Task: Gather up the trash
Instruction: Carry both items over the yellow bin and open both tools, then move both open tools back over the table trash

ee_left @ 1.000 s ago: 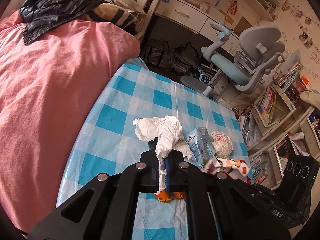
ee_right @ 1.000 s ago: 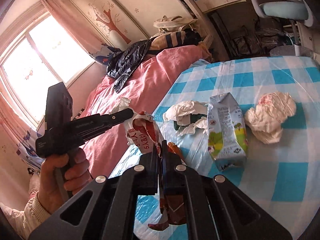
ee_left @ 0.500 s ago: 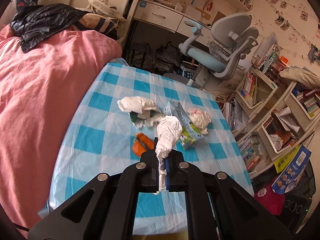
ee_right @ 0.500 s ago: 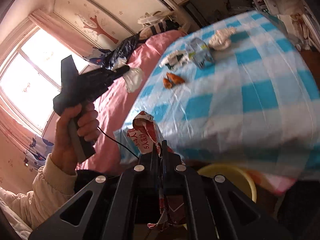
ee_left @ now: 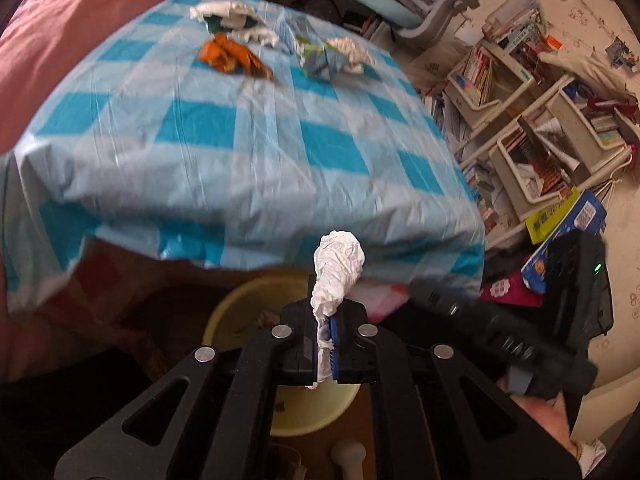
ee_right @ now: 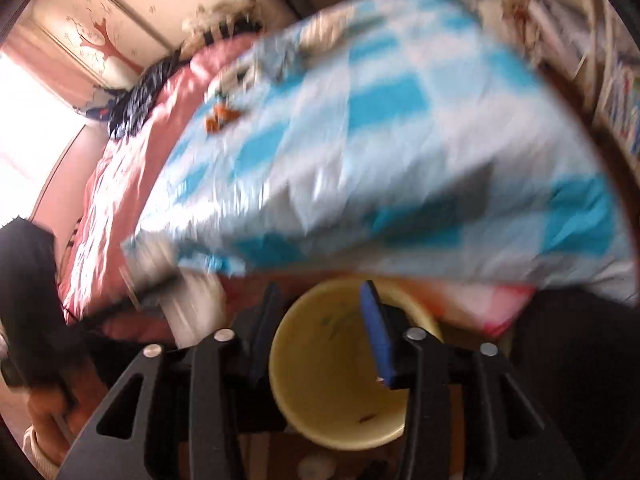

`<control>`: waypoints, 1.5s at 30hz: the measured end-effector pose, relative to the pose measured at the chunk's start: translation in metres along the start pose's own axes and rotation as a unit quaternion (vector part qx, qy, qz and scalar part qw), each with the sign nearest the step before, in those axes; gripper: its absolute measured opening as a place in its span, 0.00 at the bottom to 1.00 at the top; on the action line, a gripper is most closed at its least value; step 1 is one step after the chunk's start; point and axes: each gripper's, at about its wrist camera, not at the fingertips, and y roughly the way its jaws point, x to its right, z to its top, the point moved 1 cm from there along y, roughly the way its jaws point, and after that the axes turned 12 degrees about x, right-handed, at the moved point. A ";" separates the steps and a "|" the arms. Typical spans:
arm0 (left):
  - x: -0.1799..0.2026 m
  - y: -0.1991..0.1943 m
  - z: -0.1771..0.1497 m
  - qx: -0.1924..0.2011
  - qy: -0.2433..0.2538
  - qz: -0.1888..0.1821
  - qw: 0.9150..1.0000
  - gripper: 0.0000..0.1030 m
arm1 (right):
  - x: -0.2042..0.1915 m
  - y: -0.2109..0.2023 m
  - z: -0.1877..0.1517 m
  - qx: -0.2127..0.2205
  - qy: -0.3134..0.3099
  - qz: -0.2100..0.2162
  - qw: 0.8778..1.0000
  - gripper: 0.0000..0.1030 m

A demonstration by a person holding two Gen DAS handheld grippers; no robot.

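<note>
left wrist view, left claw [ee_left: 326, 344] clamped on crumpled tissue [ee_left: 338, 270], right claw [ee_right: 320, 328] apart over yellow bin [ee_right: 340, 420]

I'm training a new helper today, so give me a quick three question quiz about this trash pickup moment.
1. True or false: the right tongs grip a wrapper.
2. What do the left tongs hold? A) milk carton B) crumpled white tissue C) orange wrapper
3. Fill in: below both tongs stands a yellow ____.

Key: 1 false, they are open and empty. 2 B. 3 bin.
</note>
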 end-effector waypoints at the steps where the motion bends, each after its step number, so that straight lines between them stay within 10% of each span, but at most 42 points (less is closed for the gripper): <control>1: 0.003 0.008 -0.009 -0.024 0.008 0.007 1.000 0.05 | 0.000 -0.005 0.002 0.015 -0.005 -0.003 1.000 0.44; 5: 0.013 0.016 -0.024 -0.067 0.045 0.072 0.994 0.38 | -0.006 -0.028 0.017 0.081 -0.025 -0.005 0.996 0.54; 7: 0.026 -0.005 -0.012 -0.026 0.065 0.092 0.993 0.46 | -0.012 -0.040 0.024 0.107 -0.042 -0.012 0.993 0.66; 10: 0.048 -0.046 0.022 0.095 0.114 0.126 0.981 0.88 | -0.037 -0.058 0.035 0.162 -0.106 -0.032 0.981 0.75; 12: 0.053 -0.062 0.047 0.161 0.141 0.158 0.964 0.91 | -0.050 -0.073 0.038 0.202 -0.165 -0.044 0.964 0.91; 17: 0.044 -0.073 0.120 0.246 0.121 0.171 0.946 0.93 | -0.070 -0.055 0.059 0.219 -0.297 -0.068 0.927 0.93; 24: 0.022 -0.064 0.219 0.306 0.096 0.200 0.926 0.93 | -0.041 -0.018 0.131 0.232 -0.233 -0.115 0.937 0.93; 35: -0.038 -0.027 0.234 0.232 0.033 0.222 0.946 0.93 | -0.009 0.015 0.161 0.216 -0.065 -0.094 0.970 0.93; 45: -0.025 -0.024 0.224 0.215 0.053 0.182 0.958 0.93 | -0.032 0.020 0.155 0.193 -0.074 -0.057 0.977 0.93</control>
